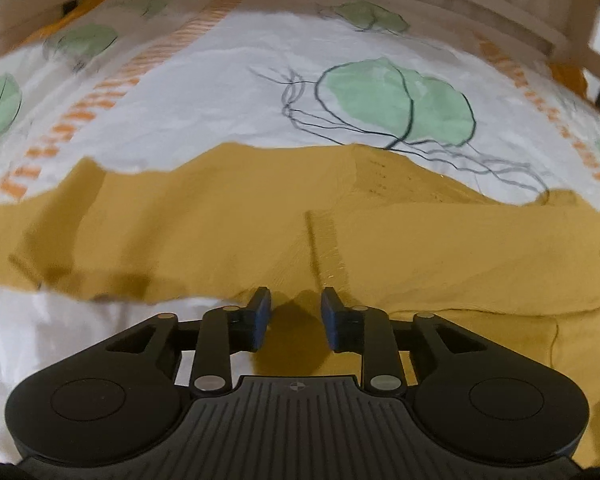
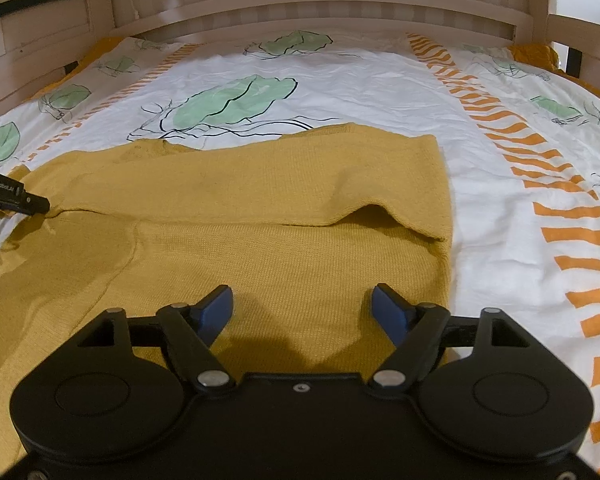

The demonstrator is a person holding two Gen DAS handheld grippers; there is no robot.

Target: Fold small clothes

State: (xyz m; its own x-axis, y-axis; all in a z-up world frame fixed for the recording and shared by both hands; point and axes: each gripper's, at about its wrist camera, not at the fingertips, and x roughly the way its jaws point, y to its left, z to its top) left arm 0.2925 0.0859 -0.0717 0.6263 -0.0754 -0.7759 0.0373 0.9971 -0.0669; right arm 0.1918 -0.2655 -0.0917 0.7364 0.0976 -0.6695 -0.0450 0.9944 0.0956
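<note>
We are mid-fold: the mustard-yellow knitted garment (image 2: 284,208) lies on the leaf-printed white bedsheet (image 2: 380,80), one layer already doubled over. Our left gripper (image 1: 296,314) is narrowly parted and empty, our right gripper (image 2: 302,310) wide and empty. Next, we judge, each needs an edge.

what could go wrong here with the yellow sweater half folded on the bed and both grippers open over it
1. The folded-over flap bulges near the sweater's right edge; pressing on could set a crooked crease.
2. Neither the left gripper nor the right gripper holds cloth, so the loose knit may slide or bunch when grabbed.
3. A low grab might pinch the bedsheet too.
</note>
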